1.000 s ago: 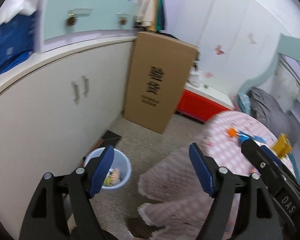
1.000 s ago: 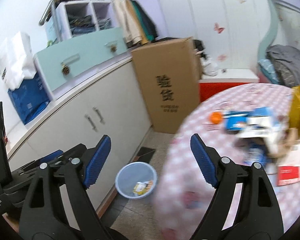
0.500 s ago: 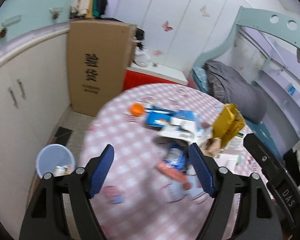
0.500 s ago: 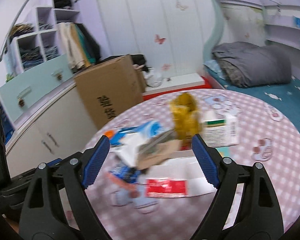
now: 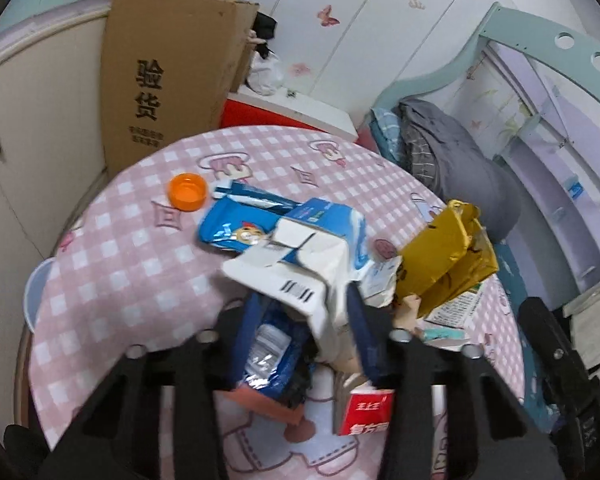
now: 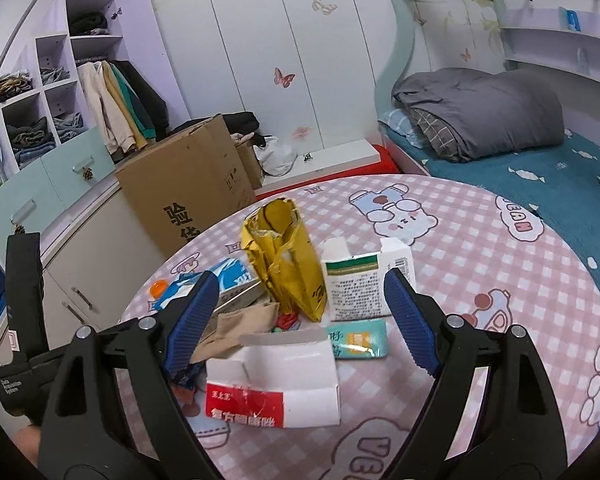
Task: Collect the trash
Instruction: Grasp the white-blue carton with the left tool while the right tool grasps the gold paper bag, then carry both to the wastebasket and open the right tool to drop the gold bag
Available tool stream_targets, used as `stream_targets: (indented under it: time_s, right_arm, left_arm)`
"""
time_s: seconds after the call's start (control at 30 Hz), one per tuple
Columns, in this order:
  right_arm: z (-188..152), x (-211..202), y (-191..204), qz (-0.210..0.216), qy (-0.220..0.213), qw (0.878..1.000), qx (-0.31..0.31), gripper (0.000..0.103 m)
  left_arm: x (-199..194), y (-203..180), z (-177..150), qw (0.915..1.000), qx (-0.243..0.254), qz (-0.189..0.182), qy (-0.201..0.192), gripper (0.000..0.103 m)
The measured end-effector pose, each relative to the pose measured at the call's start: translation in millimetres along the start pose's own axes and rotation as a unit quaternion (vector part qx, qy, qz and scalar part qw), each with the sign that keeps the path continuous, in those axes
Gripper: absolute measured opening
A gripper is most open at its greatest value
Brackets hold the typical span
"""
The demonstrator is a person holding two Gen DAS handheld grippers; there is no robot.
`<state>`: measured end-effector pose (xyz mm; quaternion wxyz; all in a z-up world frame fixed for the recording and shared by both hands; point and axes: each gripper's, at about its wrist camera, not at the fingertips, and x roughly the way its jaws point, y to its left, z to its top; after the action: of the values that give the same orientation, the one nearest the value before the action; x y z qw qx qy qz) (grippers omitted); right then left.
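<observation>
A heap of trash lies on the round table with the pink check cloth (image 5: 132, 272). My left gripper (image 5: 304, 332) is down in the heap and its jaws are closing. A torn white carton with a barcode (image 5: 296, 280) and a blue plastic wrapper (image 5: 272, 352) sit between them; blur hides whether the pads press. My right gripper (image 6: 300, 320) hangs open above a yellow foil bag (image 6: 284, 264), a white-and-green box (image 6: 360, 284), a teal sachet (image 6: 356, 340) and a red-and-white carton (image 6: 272, 380), touching none. An orange cap (image 5: 187, 192) lies apart at the far left.
The rim of a pale blue bin (image 5: 32, 292) shows on the floor past the table's left edge. A tall cardboard box (image 5: 168, 80) and white cupboards stand behind. A bed with a grey quilt (image 6: 480, 112) borders the table on the right.
Both views swung from the floor bin and cupboards over to the table. The left jaws came down into the trash heap and narrowed. The right jaws stayed wide.
</observation>
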<state>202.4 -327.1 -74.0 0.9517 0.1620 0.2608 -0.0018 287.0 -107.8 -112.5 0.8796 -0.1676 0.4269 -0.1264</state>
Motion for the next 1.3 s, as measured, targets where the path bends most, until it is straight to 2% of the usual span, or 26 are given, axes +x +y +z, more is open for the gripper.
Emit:
stream_targets:
  time_s: [0.03, 0.07, 0.17, 0.33, 0.57, 0.6, 0.63, 0.67, 0.7, 0.77, 0.8, 1.0, 1.3]
  right_arm:
    - [1.9, 2.9, -1.3, 0.002, 0.002, 1.0, 0.001, 0.084]
    - [3.5, 5.7, -1.9, 0.002, 0.003, 1.0, 0.002, 0.084]
    - [8.4, 16.8, 2.3, 0.003, 0.012, 1.0, -0.002, 0.085]
    - [17.2, 39.3, 10.9, 0.006, 0.035, 0.999, -0.009, 0.085]
    - [22.6, 73.1, 26.9, -0.012, 0.073, 0.996, -0.04, 0.085]
    - [22.6, 78.8, 27.9, -0.011, 0.08, 0.996, -0.042, 0.079]
    - [22.6, 82.4, 27.7, -0.015, 0.086, 0.995, -0.044, 0.057]
    - [22.7, 85.2, 27.7, -0.015, 0.091, 0.995, -0.045, 0.042]
    - [23.0, 85.1, 27.3, -0.005, 0.091, 0.995, -0.042, 0.036]
    - [25.2, 77.0, 31.3, -0.008, 0.075, 0.996, -0.049, 0.032]
    - [27.6, 68.5, 35.7, -0.007, 0.058, 0.997, -0.054, 0.032]
    - [40.9, 39.6, 66.3, 0.023, 0.027, 0.997, -0.071, 0.031]
    - [37.2, 12.7, 144.2, 0.086, 0.016, 0.99, -0.109, 0.031]
  left_arm:
    - [0.6, -0.9, 1.2, 1.0, 0.001, -0.005, 0.001, 0.017]
    - [0.6, -2.8, 2.4, 0.9999, 0.007, -0.013, 0.0, 0.01]
    - [-9.0, -6.0, 5.1, 0.9993, 0.013, -0.027, -0.023, 0.004]
    - [-32.7, -12.2, 12.0, 0.9969, 0.033, -0.03, -0.065, 0.003]
    - [-67.5, -12.3, 23.5, 0.9916, 0.048, -0.025, -0.118, 0.003]
    - [-71.6, -10.9, 23.9, 0.9911, 0.049, -0.025, -0.121, 0.003]
    - [-75.3, -9.0, 25.0, 0.9907, 0.05, -0.023, -0.124, 0.003]
    - [-78.5, -6.7, 25.9, 0.9903, 0.052, -0.017, -0.128, 0.003]
    - [-81.2, -5.4, 25.9, 0.9899, 0.053, -0.014, -0.131, 0.003]
    - [-86.1, -0.8, 26.9, 0.9893, 0.053, -0.007, -0.136, 0.003]
    - [-88.1, 2.6, 27.4, 0.9891, 0.052, -0.003, -0.138, 0.003]
    - [-105.7, 21.9, 34.7, 0.9874, 0.039, 0.002, -0.153, 0.003]
    - [-149.8, 75.0, 31.1, 0.9839, 0.015, 0.015, -0.177, 0.003]
